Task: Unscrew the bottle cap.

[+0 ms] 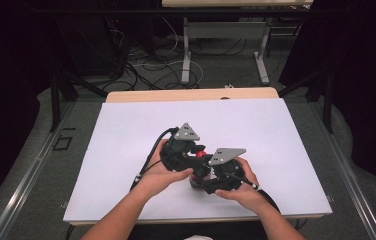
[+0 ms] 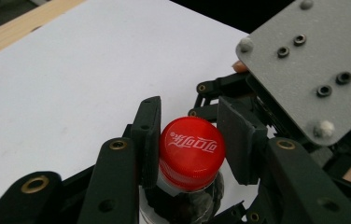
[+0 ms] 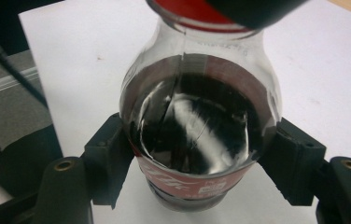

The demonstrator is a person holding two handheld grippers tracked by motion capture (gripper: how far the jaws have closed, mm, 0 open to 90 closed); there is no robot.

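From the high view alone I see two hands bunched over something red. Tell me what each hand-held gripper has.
Observer: The left hand-held gripper is clamped on the red cap of a cola bottle.
Operator: Now the other one.
Observer: The right hand-held gripper grips the bottle's body, one pad on each side at the label.
Operator: Report how full it is.
Observer: Dark drink reaches the shoulder; the neck is clear.

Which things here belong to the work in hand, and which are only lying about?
In use:
- clear plastic cola bottle, gripped by right gripper
- red screw cap, clamped by left gripper

Lying about:
- white table sheet
- floor cables
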